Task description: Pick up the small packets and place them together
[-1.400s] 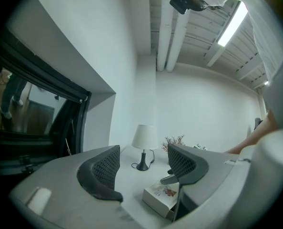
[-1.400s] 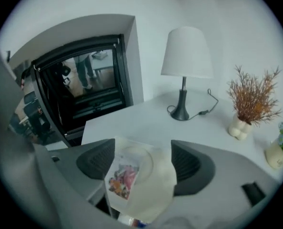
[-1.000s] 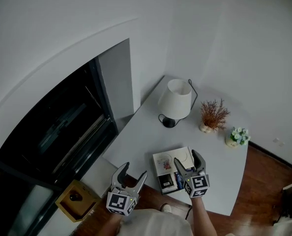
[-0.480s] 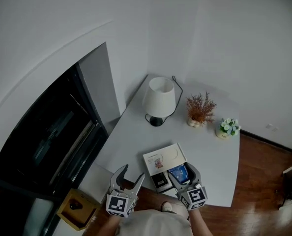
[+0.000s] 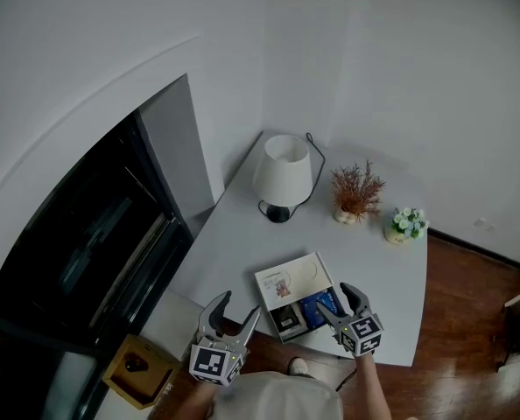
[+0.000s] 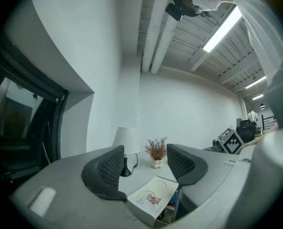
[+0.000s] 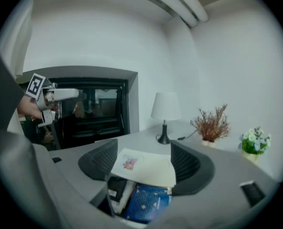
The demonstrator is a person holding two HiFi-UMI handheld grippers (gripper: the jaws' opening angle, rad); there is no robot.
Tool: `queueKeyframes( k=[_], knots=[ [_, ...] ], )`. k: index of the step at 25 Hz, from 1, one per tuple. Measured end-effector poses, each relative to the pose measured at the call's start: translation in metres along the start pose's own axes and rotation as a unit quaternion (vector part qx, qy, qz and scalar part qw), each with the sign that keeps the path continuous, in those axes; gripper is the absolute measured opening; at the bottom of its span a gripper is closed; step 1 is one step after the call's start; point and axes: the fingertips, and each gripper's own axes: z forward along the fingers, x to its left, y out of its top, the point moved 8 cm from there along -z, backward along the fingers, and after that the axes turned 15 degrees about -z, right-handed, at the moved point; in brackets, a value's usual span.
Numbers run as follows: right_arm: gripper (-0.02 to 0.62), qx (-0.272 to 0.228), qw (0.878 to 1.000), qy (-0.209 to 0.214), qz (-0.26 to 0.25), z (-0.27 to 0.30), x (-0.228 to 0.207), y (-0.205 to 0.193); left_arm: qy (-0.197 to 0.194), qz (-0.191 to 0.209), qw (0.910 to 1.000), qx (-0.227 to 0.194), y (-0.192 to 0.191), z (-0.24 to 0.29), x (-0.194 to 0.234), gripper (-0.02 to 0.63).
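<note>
Right tongs (image 5: pixel 340 303) just closing partway, nothing gripped, over blue packet (image 7: pixel 146 202)

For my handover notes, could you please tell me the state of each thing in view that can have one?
Box: open.
Blue packet: lying in the box.
Black packet: lying in the box, beside the blue one.
Lamp: upright, seemingly unlit.
Dried plant: upright in its vase.
Flower pot: upright.
Left tool: open, empty.
Right tool: open, jaws just narrowed slightly, over the box's contents, gripping nothing.
</note>
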Motion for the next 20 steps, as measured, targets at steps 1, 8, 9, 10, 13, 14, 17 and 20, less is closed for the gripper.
queueKeyframes(
  k=[1, 8, 9, 10, 13, 14, 17, 20],
  knots=[
    [0.341, 0.028, 0.999, 0.019, -0.006, 0.002, -0.005, -0.013, 0.001, 0.001, 1.0, 0.002, -0.001, -0.001, 0.0, 0.287],
    [0.341, 0.239, 0.955, 0.161, -0.077, 0.032, 0.013, -0.072, 0.012, 0.0, 0.9999, 0.009, -0.005, -0.006, 0.001, 0.287],
    [0.341, 0.256, 0.949, 0.166, -0.079, 0.038, 0.017, -0.076, 0.014, 0.0, 0.9999, 0.009, -0.006, -0.007, 0.001, 0.287],
    [0.341, 0.269, 0.946, 0.166, -0.075, 0.044, 0.021, -0.079, 0.015, 0.0, 0.9998, 0.009, -0.006, -0.007, 0.001, 0.285],
    [0.341, 0.296, 0.943, 0.143, -0.047, 0.065, 0.029, -0.083, 0.022, -0.003, 0.9997, 0.007, -0.008, -0.01, 0.002, 0.287],
    [0.341, 0.304, 0.943, 0.134, -0.037, 0.072, 0.033, -0.084, 0.024, -0.003, 0.9997, 0.005, -0.008, -0.01, 0.002, 0.287],
    [0.341, 0.341, 0.931, 0.122, -0.04, 0.091, 0.043, -0.093, 0.025, 0.0, 0.9997, 0.005, -0.006, -0.012, 0.003, 0.287],
    [0.339, 0.394, 0.909, 0.122, -0.062, 0.104, 0.05, -0.107, 0.027, -0.001, 0.9996, 0.008, -0.006, -0.013, 0.004, 0.287]
  ],
)
